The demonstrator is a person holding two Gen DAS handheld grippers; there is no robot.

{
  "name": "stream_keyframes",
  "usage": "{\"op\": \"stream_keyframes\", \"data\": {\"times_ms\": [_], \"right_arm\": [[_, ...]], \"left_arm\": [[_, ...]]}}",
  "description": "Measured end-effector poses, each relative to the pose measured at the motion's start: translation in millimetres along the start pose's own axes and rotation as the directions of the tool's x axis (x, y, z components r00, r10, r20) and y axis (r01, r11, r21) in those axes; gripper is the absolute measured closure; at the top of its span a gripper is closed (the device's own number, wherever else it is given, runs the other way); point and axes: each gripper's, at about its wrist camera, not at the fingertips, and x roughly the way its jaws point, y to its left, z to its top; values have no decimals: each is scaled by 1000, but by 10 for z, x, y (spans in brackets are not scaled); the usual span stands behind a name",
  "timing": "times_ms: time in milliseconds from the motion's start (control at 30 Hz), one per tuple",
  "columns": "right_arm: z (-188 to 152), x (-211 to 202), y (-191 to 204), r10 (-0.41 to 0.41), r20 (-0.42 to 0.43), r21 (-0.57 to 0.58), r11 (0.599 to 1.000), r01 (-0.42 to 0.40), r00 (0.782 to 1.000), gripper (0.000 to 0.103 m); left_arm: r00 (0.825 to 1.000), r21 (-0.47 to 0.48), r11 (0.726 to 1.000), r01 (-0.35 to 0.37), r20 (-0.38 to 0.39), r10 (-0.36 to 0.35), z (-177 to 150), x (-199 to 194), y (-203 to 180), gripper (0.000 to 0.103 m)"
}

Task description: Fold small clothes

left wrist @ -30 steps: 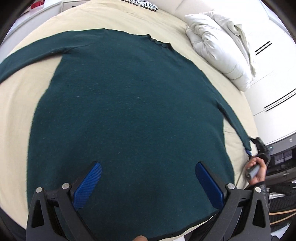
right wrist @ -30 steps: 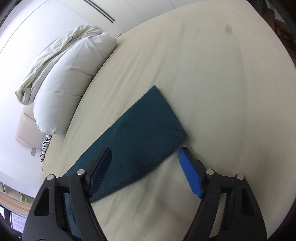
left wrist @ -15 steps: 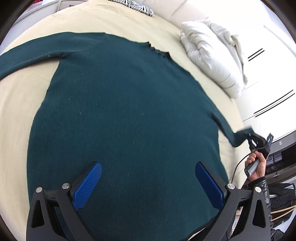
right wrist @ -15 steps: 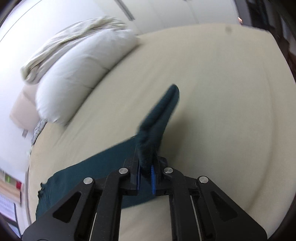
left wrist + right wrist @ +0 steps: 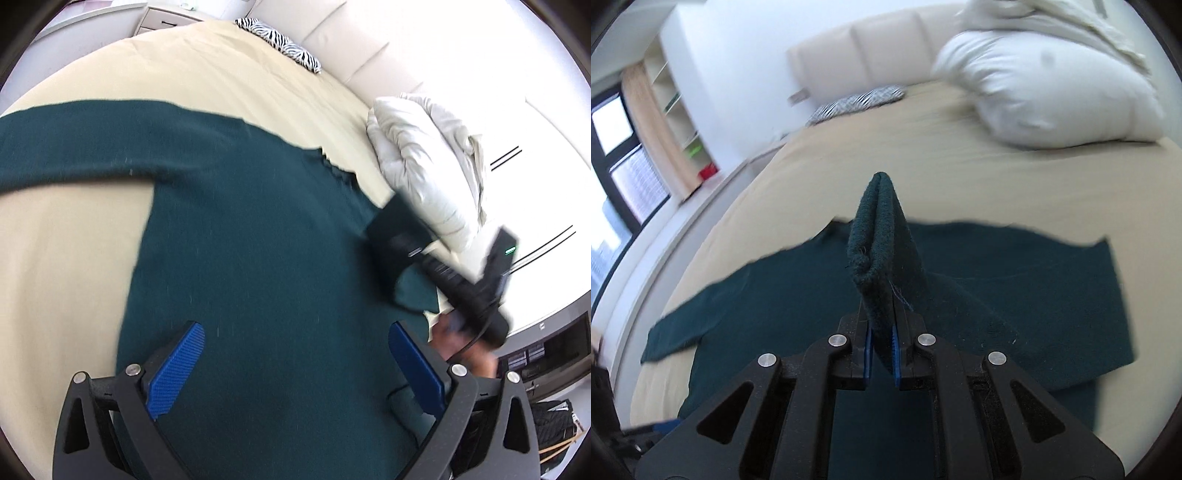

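My right gripper (image 5: 881, 345) pinches the dark green sweater's sleeve (image 5: 882, 240), blue pads closed tight on the cuff, which stands up folded between them above the garment. My left gripper (image 5: 295, 369) hovers with jaws spread wide and nothing between them, over the sweater (image 5: 251, 258), which lies flat on the beige bed (image 5: 66, 240). A white pillow (image 5: 424, 166) sits just beyond the collar.
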Motion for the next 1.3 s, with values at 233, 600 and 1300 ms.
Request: {"op": "stream_keyframes", "data": {"times_ms": [233,600,1300], "right_arm": [[-271,411,-38,51,-92,56,997,-46,994,68],[-812,-604,-815,116,49,212,969,-124,992,33],[-1213,-801,-2146,214,147,627,734,-259,966,31]], "left_arm": [[999,39,999,26,-24,-25,211,349,-221,3],[985,101,995,6,-172,12,541,1534,-737,32],[994,133,985,-109,39,105,981,1384,-476,94]]}}
